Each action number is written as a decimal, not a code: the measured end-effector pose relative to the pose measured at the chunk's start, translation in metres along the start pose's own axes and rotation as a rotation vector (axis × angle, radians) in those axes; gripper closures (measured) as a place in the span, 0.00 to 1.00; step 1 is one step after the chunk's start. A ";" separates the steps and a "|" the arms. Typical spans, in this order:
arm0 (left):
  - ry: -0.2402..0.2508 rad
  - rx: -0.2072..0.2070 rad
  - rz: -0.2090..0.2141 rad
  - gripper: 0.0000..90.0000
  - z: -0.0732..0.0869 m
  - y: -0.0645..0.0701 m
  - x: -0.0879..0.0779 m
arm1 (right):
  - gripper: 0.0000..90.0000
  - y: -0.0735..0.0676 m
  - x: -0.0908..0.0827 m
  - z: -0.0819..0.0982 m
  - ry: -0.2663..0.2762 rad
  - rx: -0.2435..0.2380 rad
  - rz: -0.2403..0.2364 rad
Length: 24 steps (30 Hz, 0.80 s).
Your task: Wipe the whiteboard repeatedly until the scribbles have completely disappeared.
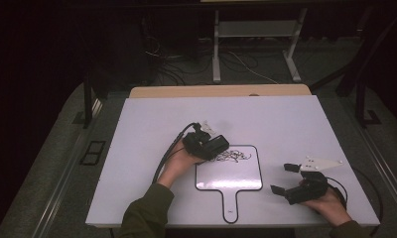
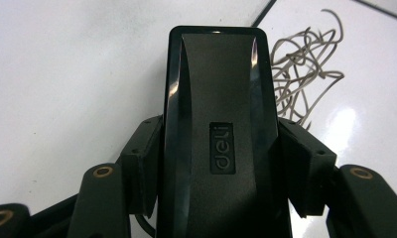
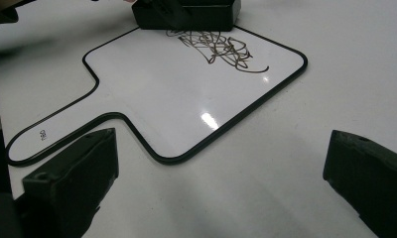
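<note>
A white paddle-shaped whiteboard (image 1: 231,178) with a black rim and a handle lies flat on the table; dark scribbles (image 1: 231,156) cover its far part. My left gripper (image 1: 209,145) is shut on a black eraser block (image 2: 219,134) marked "deli", its pads (image 2: 144,163) pressing both long sides. The eraser (image 3: 186,14) rests at the board's far left corner, beside the scribbles (image 2: 303,74). My right gripper (image 1: 282,178) rests on the table to the right of the board (image 3: 186,99), jaws wide apart with nothing between them.
The white table top (image 1: 152,129) runs well beyond the board on all sides. A wooden strip (image 1: 221,91) lies along its far edge. Metal frame legs (image 1: 216,44) and cables stand on the floor behind. Dark floor surrounds the table.
</note>
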<state>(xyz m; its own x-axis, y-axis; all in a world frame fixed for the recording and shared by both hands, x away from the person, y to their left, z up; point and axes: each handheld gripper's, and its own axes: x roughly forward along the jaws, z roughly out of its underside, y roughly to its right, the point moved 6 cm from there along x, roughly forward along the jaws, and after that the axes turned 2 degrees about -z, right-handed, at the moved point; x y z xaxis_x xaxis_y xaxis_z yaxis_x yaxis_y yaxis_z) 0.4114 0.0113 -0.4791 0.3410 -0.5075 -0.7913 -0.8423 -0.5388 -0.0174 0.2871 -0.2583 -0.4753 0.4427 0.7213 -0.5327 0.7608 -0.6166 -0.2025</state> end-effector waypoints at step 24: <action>0.000 0.027 0.038 0.44 -0.006 0.017 0.004 | 0.00 0.000 0.000 0.000 0.000 0.000 0.000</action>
<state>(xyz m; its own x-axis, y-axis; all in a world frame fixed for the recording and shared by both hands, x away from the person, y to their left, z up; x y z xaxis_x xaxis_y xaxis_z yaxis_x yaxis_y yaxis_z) 0.4005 -0.0041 -0.4795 0.3086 -0.5269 -0.7919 -0.8655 -0.5009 -0.0039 0.2871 -0.2584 -0.4754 0.4427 0.7210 -0.5330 0.7606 -0.6168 -0.2026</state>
